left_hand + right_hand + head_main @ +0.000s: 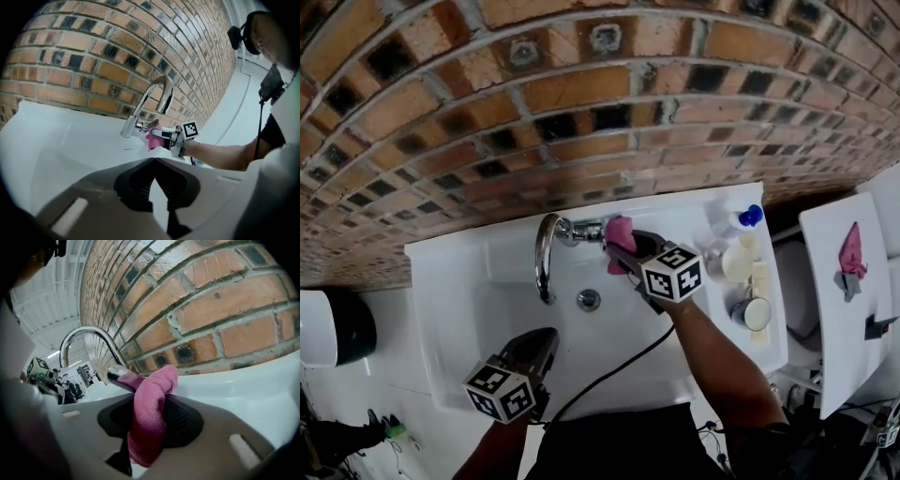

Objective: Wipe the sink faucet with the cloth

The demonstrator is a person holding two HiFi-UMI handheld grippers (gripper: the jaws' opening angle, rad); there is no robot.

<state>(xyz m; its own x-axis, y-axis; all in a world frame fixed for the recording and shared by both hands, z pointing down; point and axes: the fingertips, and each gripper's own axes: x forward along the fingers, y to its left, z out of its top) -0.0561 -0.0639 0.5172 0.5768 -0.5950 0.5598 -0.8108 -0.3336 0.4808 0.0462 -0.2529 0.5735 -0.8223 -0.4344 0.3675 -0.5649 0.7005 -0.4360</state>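
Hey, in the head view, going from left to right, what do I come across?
Dark round container → faucet → pink cloth in the right claw → blue-capped bottle → second pink item at the far right.

Bright even daylight — fisheye bending at edges, close jaws blurred.

I can read no words, brands or numbers anywhere. The nearest thing is the black-and-white square markers on the white cube of the right gripper and on the matching cube of the left gripper (patterns, not letters). The white plastic bottle with a blue cap at the right rim of the white sink shows no legible label.
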